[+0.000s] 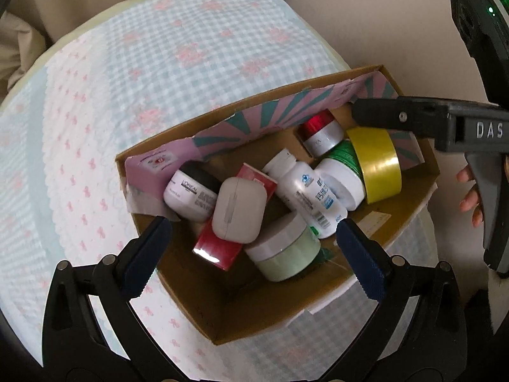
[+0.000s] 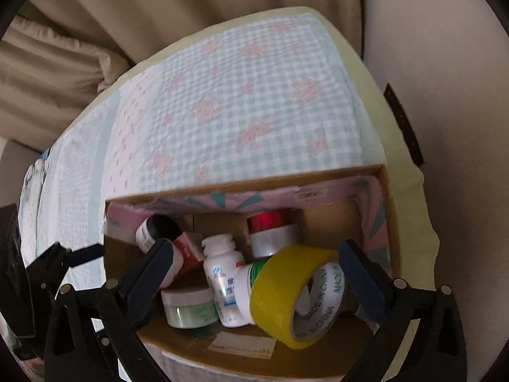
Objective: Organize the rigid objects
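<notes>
An open cardboard box (image 1: 254,302) with a pink and teal lining holds several rigid items. Among them are a white L'Oreal jar (image 1: 191,194), a white case (image 1: 238,211) on a red box (image 1: 219,248), a pale green jar (image 1: 286,254), a white bottle (image 1: 305,191), a red and silver jar (image 1: 321,133) and a yellow tape roll (image 1: 378,165). My left gripper (image 1: 253,226) hangs open over the white case, its pads touching nothing. My right gripper (image 2: 256,246) is open over the box (image 2: 254,187). The yellow tape roll (image 2: 286,289) lies between its fingers, leaning on the white bottle (image 2: 222,286).
The box sits at the near right corner of a surface covered by a blue checked cloth (image 1: 159,63) with pink flowers. Beige curtains (image 2: 159,16) hang behind. A hand (image 1: 470,191) grips the right gripper's handle. The left gripper's finger (image 2: 79,254) shows at the box's left side.
</notes>
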`<action>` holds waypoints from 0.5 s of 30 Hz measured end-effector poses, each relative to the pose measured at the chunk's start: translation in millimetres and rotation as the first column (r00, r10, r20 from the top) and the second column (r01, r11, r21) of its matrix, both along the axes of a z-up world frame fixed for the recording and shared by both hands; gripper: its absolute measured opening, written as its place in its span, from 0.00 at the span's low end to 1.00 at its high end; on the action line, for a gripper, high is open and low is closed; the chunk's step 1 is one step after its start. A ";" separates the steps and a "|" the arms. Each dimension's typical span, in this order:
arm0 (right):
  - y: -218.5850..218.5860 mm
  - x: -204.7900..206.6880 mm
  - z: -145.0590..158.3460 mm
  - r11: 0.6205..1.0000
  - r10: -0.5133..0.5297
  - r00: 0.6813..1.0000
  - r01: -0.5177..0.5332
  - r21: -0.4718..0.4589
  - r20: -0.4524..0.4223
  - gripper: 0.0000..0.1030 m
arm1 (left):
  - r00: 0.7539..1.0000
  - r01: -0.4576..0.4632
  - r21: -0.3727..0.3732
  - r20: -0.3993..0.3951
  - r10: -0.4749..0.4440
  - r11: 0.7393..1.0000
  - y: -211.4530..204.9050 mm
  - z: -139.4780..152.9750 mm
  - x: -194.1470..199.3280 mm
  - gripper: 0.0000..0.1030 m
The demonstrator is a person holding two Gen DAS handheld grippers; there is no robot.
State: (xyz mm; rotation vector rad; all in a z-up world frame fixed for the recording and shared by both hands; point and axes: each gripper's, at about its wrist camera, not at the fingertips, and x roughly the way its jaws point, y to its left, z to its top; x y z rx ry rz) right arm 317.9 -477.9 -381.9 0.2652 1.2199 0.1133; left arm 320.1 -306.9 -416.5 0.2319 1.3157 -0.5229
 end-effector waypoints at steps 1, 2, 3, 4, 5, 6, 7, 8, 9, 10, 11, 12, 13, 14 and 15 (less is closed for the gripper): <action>1.2 -0.7 -0.4 1.000 0.002 1.000 -0.002 -0.005 -0.004 1.00 | 1.000 -0.002 -0.002 0.002 0.002 1.000 0.4 1.2 -0.3 1.00; 2.8 -2.5 0.3 1.000 0.004 1.000 -0.004 -0.009 -0.003 1.00 | 1.000 -0.004 -0.004 0.005 0.004 1.000 0.7 3.2 -0.6 1.00; 4.0 -3.6 0.1 1.000 0.006 1.000 -0.006 -0.011 -0.005 1.00 | 1.000 -0.005 -0.006 0.007 0.005 1.000 1.1 4.6 -0.8 1.00; 5.4 -5.1 0.4 1.000 0.006 1.000 -0.006 -0.013 -0.010 1.00 | 1.000 -0.006 -0.009 0.009 0.006 1.000 1.4 5.8 -0.8 1.00; 6.4 -6.4 0.1 1.000 0.005 1.000 -0.005 -0.014 -0.010 1.00 | 1.000 -0.005 -0.010 0.014 0.005 1.000 2.1 7.5 -1.6 1.00; 7.4 -7.4 0.2 1.000 0.004 1.000 -0.005 -0.015 -0.010 1.00 | 1.000 -0.005 -0.011 0.017 0.005 1.000 3.0 8.9 -2.2 1.00; 8.3 -8.8 0.2 1.000 0.003 1.000 -0.003 -0.016 -0.013 1.00 | 1.000 -0.004 -0.013 0.020 0.004 1.000 3.9 10.1 -2.7 1.00; 10.1 -9.8 0.6 1.000 0.001 1.000 -0.001 -0.019 -0.014 1.00 | 1.000 -0.003 -0.014 0.021 0.004 1.000 5.3 11.4 -3.6 1.00; 11.0 -11.0 1.1 1.000 0.000 1.000 -0.001 -0.022 -0.014 1.00 | 1.000 -0.003 -0.016 0.023 0.004 1.000 6.4 12.5 -4.3 1.00; 12.0 -12.0 1.9 1.000 0.000 1.000 0.000 -0.026 -0.014 1.00 | 1.000 -0.004 -0.018 0.026 0.005 1.000 8.3 14.7 -5.2 1.00; 13.5 -13.7 3.9 1.000 0.000 1.000 0.000 -0.031 -0.013 1.00 | 1.000 -0.005 -0.022 0.028 0.006 1.000 10.5 17.0 -6.3 1.00; 14.9 -15.3 5.8 0.999 0.000 1.000 0.000 -0.035 -0.010 1.00 | 1.000 -0.006 -0.025 0.030 0.007 1.000 12.7 19.4 -7.7 1.00; 16.1 -17.3 9.1 0.999 0.000 1.000 0.000 -0.040 -0.007 1.00 | 0.999 -0.010 -0.030 0.034 0.011 1.000 15.5 23.1 -8.8 1.00; 18.2 -20.0 13.4 0.999 0.000 1.000 0.000 -0.047 -0.002 1.00 | 0.999 -0.012 -0.035 0.037 0.013 0.999 18.2 26.1 -10.4 1.00; 20.3 -22.2 16.9 0.999 -0.002 1.000 0.002 -0.052 0.001 1.00 | 0.999 -0.015 -0.040 0.042 0.017 0.999 21.7 31.3 -12.5 1.00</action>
